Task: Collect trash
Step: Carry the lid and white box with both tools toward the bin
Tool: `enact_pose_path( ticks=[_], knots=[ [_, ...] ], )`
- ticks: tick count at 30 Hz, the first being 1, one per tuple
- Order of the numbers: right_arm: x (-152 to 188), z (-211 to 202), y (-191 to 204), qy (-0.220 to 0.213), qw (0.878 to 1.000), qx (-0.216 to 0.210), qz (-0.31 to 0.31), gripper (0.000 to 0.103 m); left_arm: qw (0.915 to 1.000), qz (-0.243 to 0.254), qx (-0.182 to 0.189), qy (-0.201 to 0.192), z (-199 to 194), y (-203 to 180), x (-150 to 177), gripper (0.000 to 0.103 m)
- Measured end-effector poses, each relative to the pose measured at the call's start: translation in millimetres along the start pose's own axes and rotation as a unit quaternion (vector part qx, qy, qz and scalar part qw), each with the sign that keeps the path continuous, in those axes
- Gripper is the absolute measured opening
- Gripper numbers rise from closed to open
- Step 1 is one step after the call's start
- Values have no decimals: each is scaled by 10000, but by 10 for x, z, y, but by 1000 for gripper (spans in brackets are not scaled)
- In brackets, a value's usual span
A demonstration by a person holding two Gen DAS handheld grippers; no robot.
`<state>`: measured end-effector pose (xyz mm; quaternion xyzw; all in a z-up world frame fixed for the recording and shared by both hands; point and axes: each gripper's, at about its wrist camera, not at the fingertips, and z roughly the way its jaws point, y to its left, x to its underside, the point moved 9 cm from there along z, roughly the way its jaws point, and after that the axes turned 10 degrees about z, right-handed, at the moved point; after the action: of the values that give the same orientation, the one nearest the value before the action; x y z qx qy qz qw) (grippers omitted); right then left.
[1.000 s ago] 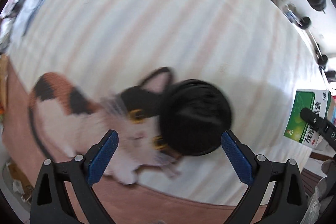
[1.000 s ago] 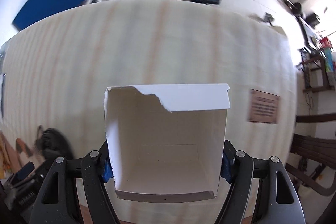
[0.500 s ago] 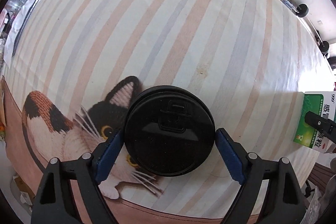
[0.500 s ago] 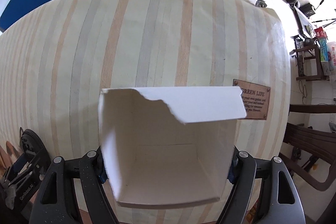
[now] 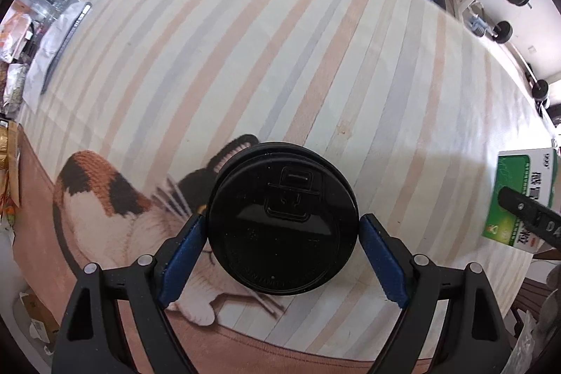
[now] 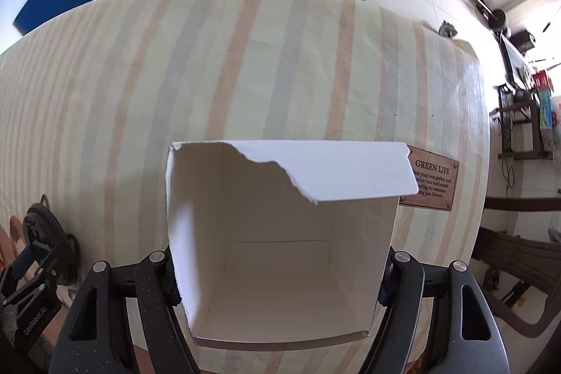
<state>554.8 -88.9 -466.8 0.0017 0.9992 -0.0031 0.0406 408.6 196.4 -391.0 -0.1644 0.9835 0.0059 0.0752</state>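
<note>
- Since one second before, the left tool [image 5: 282,233] had come forward around the black lid [image 5: 283,219], and its blue pads [image 5: 182,251] now pressed the lid's rim on both sides. The lid had been free and blurred ahead of spread fingers.
- The right tool [image 6: 277,283] was, as before, pinching the white box [image 6: 280,233] by its two side walls, with the torn open mouth toward the camera.
- Both things were above the striped cloth of the table [image 5: 245,58]; whether the lid touched the cloth, I cannot tell.
- Risk, in my judgement: the round, smooth rim could slip from the pads, and a strong squeeze could crush the thin box walls. The torn flap [image 6: 326,167] could catch the lid at the mouth.
- Writing: a brown plate [image 6: 433,181] read "GREEN LIFE". The green box face [image 5: 519,195] carried "999" and Chinese characters too small to read. The lid's embossed text was not legible.
</note>
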Motion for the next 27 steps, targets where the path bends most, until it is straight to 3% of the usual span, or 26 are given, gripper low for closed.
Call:
enact_pose_path(
  ticks=[9,15,23,27],
  knots=[
    [433,-518,253,-307,9991,-213,-175,77,9973,-366,-122,-622,-670,318,340,87],
    [900,-858,353,-474,9970,-493,-363,77,9931,-667,-185,-944,-996,609,657,87],
    [1935,-1339,554,-653,9878,-959,-1039,77,9844,-1167,-172,-1308,-1550,973,1661,87],
    [2820,-1581,717,-676,9792,-1220,-1476,77,9783,-1497,-23,-1435,-1813,1160,2482,87]
  ],
)
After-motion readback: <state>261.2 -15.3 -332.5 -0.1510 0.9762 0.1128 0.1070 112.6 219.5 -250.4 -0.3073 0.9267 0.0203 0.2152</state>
